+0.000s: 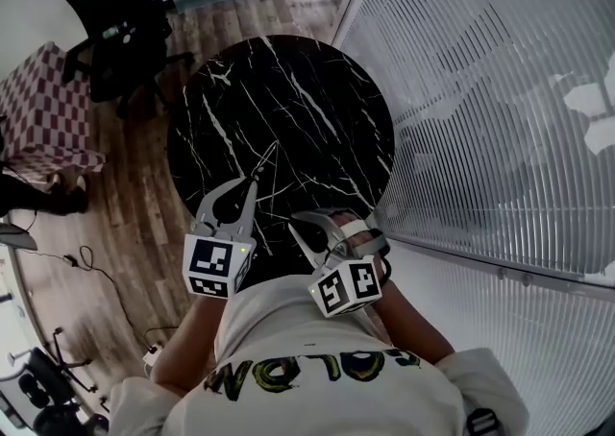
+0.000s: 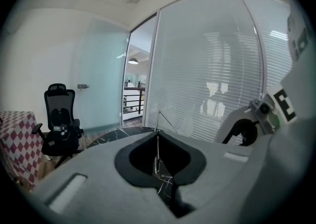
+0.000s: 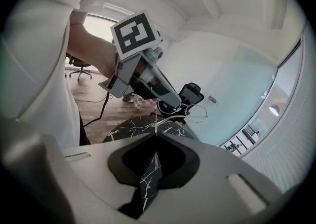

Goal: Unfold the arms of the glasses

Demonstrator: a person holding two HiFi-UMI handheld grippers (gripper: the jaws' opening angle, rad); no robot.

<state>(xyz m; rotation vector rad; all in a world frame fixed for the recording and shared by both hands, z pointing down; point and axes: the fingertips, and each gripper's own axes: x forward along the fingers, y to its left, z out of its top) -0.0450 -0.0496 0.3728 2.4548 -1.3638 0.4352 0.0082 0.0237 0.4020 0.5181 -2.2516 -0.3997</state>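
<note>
Left tongs (image 2: 158, 131): pressed together at the tips, pinching a thin wire part of the glasses (image 3: 196, 114). One fine wire stands up from the tips and another slants off to the right.
Right tongs (image 3: 155, 136): pressed together as well, with a thin wire of the glasses rising straight from the tips.
Glasses: a slim wire frame held in the air between the two tongs, above the near side of the worktop (image 1: 288, 98). A round rim shows beside the left tongs in the right gripper view.
Worktop: round and black, with white marble veins.
Person: stands at the worktop's near edge in a pale shirt with yellow-edged lettering, both arms forward.
Surroundings: white slatted blinds (image 1: 480, 88) to the right, a black office chair (image 1: 110, 12) on the wooden floor (image 1: 125, 213) to the left, and a red-and-white checked seat (image 1: 38, 108) beside it.
</note>
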